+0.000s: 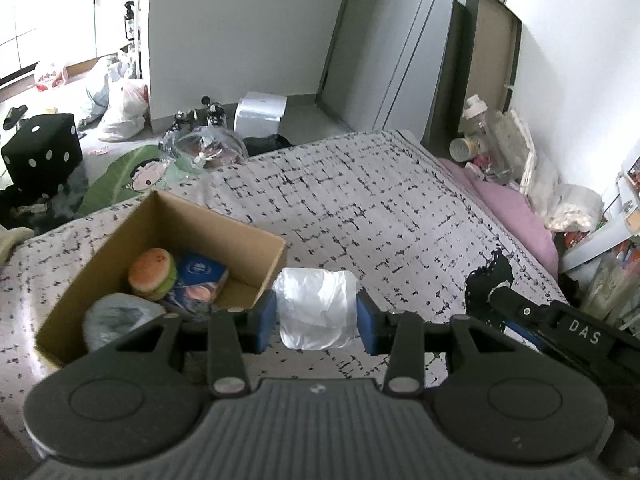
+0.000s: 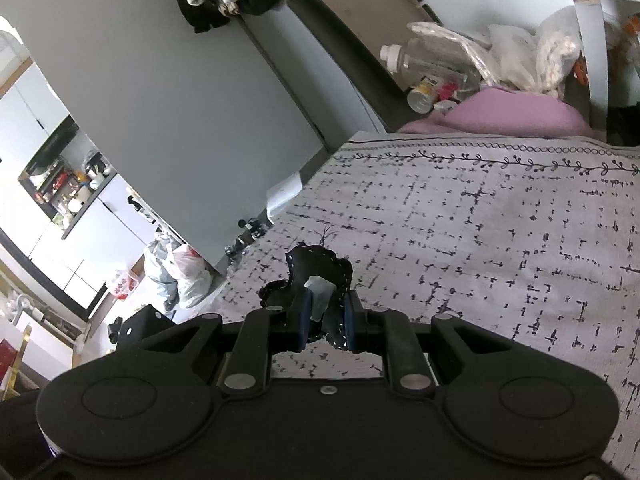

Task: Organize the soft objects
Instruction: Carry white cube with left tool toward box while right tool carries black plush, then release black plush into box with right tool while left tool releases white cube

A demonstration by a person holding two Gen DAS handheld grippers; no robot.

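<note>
Carrying step: the left hand-held gripper [image 1: 317, 320] holds a white plastic bundle [image 1: 316, 312], the right hand-held gripper [image 2: 325, 320] pinches a black cloth [image 2: 320, 272]; next, both need dropping into the cardboard box [image 1: 256, 236] on the bed [image 1: 360, 200].

Left gripper [image 1: 317, 317] partly closed, right gripper [image 2: 325, 316] clamped tight

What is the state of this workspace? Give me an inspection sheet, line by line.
Surface: bed cover, grey with black marks.
Job's things: cardboard box holds a burger plush, a blue pack and a grey bag.
Clutter: pink pillow, bottle, bags by the wall.
Grippers: left claw shut on white plastic roll; right claw shut on black fabric piece.
Cables: nothing seen.
Surroundings: black dice stool, cabinets.
</note>
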